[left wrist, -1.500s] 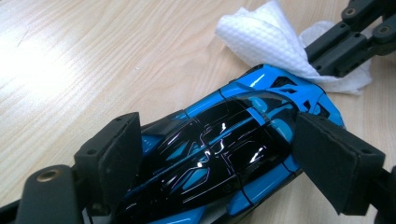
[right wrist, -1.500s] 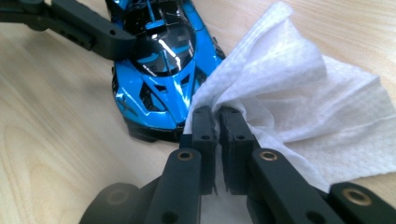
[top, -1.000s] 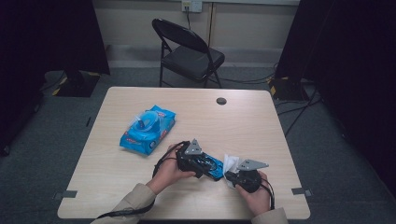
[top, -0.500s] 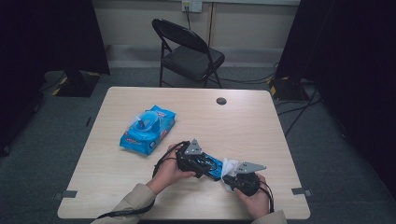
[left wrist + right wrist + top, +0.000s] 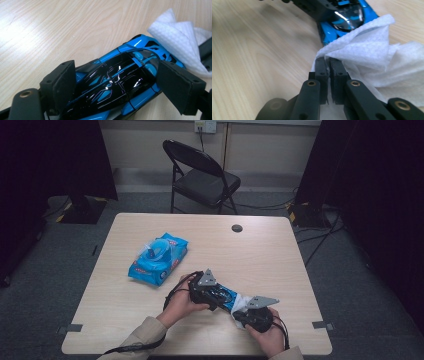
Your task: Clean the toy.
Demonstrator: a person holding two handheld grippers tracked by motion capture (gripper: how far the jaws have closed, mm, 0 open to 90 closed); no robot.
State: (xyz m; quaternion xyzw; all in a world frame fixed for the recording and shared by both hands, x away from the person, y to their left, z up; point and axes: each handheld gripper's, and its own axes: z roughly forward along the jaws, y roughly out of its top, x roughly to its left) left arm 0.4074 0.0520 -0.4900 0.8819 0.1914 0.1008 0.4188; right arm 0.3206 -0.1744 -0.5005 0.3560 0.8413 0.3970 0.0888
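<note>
Inspection of the counter [image 5: 125,320]: the work in hand is wiping a toy car with a wipe.

1. Left tongs [image 5: 117,85] are clamped across the toy car [image 5: 120,85]; both pads sit against its flanks, and the car's blue-and-black body lies low over the counter near the front edge, nose pointing toward the wipe. In the high view the left tongs [image 5: 212,292] hold the car [image 5: 226,296] just left of the right hand.

2. Right tongs [image 5: 329,75] are pressed together on a fold of the white wipe [image 5: 372,62]. The wipe bunches up against the car's end [image 5: 344,15] and appears to touch it. In the high view the right tongs [image 5: 245,312] sit just beside the car's near end.

3. Change over the last second: very little. Compared with the 2 earlier high views, the left hand keeps its place and the right hand has crept only slightly closer to the car. Both grips are unchanged.

4. Judgement: the wiping is in progress at 1 end of the car, with most of the body not yet under the wipe. Steady grips suggest short strokes rather than repositioning.

5. A blue pack of wipes [image 5: 157,259] lies well apart at the counter's left-centre, its lid apparently raised.
</note>
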